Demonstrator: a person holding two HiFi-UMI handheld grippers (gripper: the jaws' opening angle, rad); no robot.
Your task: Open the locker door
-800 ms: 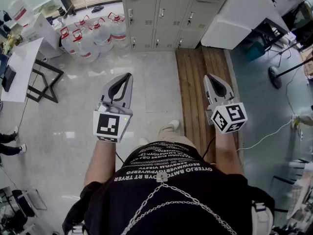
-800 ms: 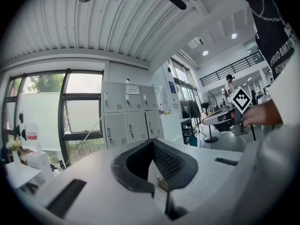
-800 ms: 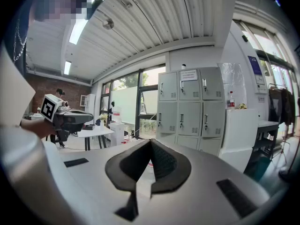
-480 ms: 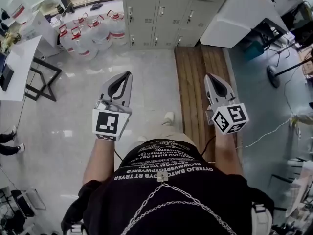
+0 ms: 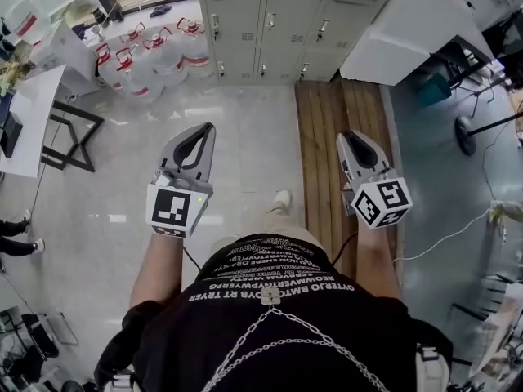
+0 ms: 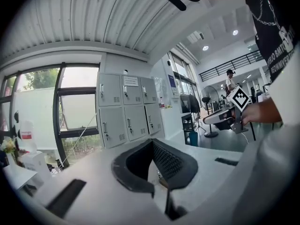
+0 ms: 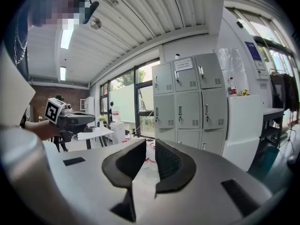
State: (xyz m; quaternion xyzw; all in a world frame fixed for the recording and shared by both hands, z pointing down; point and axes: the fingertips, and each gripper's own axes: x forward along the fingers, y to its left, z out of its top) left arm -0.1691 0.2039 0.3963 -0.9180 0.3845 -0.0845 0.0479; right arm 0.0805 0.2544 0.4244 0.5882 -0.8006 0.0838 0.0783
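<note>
A bank of grey lockers (image 5: 270,23) with shut doors and small upright handles stands across the floor ahead, well beyond both grippers. The lockers (image 6: 124,109) also show in the left gripper view, and the lockers (image 7: 187,102) in the right gripper view. My left gripper (image 5: 203,131) is held out level at waist height, its tips meeting with nothing between them. My right gripper (image 5: 353,137) is held alongside it over the wooden strip, with a narrow gap between its jaws and nothing in it. In the gripper views, the left gripper (image 6: 151,142) and the right gripper (image 7: 150,143) both point toward the lockers.
Several large water jugs (image 5: 155,55) stand left of the lockers. A white table (image 5: 33,113) on a black frame is at the left, and a white counter (image 5: 409,31) at the right. A wooden floor strip (image 5: 343,113) leads to the lockers. A fan stand (image 5: 474,125) and a cable lie right.
Both grippers sit slightly lower in the head view, the left one a little further left. The lockers and jugs have shifted slightly as the person steps forward. The jaws look unchanged.
</note>
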